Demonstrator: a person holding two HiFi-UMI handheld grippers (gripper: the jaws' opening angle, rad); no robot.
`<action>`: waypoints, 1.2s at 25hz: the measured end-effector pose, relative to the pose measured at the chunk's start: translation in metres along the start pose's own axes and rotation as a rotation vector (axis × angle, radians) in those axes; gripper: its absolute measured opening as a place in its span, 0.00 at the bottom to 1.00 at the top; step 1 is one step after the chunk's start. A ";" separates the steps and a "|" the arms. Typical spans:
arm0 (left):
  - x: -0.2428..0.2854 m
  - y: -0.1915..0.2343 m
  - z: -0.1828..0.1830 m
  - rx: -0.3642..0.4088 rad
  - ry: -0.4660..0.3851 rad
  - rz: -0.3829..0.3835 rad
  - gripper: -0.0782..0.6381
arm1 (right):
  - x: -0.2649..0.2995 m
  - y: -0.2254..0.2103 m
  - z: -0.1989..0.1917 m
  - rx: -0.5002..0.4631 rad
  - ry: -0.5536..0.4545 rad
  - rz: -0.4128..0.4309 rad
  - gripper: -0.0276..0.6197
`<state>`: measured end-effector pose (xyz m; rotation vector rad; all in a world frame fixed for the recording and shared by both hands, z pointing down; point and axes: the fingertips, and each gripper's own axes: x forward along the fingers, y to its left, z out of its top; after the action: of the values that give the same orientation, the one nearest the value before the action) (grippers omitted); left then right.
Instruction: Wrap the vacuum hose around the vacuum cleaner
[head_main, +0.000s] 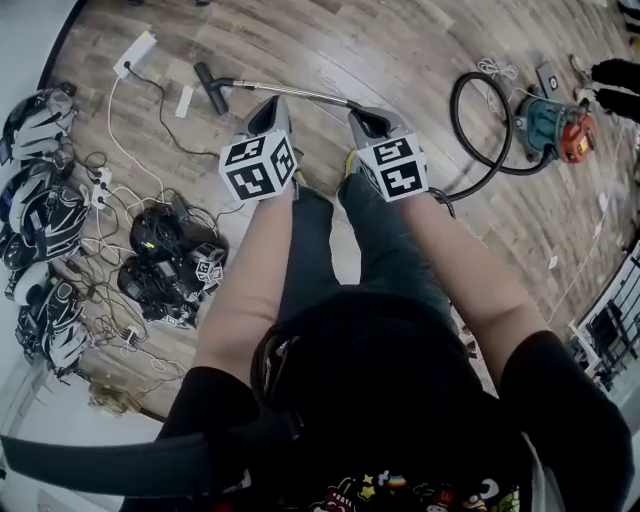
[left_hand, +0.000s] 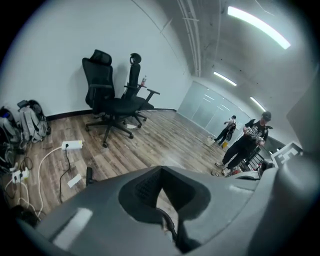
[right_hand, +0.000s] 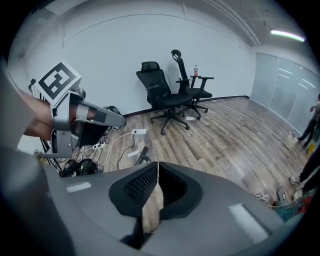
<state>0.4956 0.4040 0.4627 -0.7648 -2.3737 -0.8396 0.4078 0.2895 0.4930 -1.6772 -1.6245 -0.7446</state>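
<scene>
With the left gripper (head_main: 272, 108) and right gripper (head_main: 366, 120) both closed and empty, the vacuum hose (head_main: 476, 135), looped on the floor (head_main: 420, 40) beside the vacuum cleaner (head_main: 556, 128), may be nudged aside unless jaws are opened.

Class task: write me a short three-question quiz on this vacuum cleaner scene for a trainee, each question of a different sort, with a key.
1. True or false: the hose is already wound around the vacuum cleaner.
2. What does the right tool hold? A) the hose B) the wand C) nothing
3. Fill in: in the head view, the vacuum cleaner sits at the picture's ____ side.

Key: 1 false, it lies in a loose loop on the floor beside it; 2 C, its jaws are shut and empty; 3 right.
</scene>
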 end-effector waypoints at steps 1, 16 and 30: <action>0.012 0.005 -0.009 -0.026 0.013 0.011 0.11 | 0.011 -0.004 -0.006 -0.011 0.012 0.014 0.08; 0.140 0.077 -0.129 -0.318 0.085 0.104 0.12 | 0.152 -0.034 -0.097 -0.173 0.142 0.148 0.12; 0.270 0.145 -0.252 -0.427 0.150 0.117 0.17 | 0.296 -0.070 -0.208 -0.282 0.217 0.175 0.15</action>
<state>0.4638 0.4168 0.8576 -0.9566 -2.0192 -1.3246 0.3665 0.3045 0.8585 -1.8332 -1.2505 -1.0641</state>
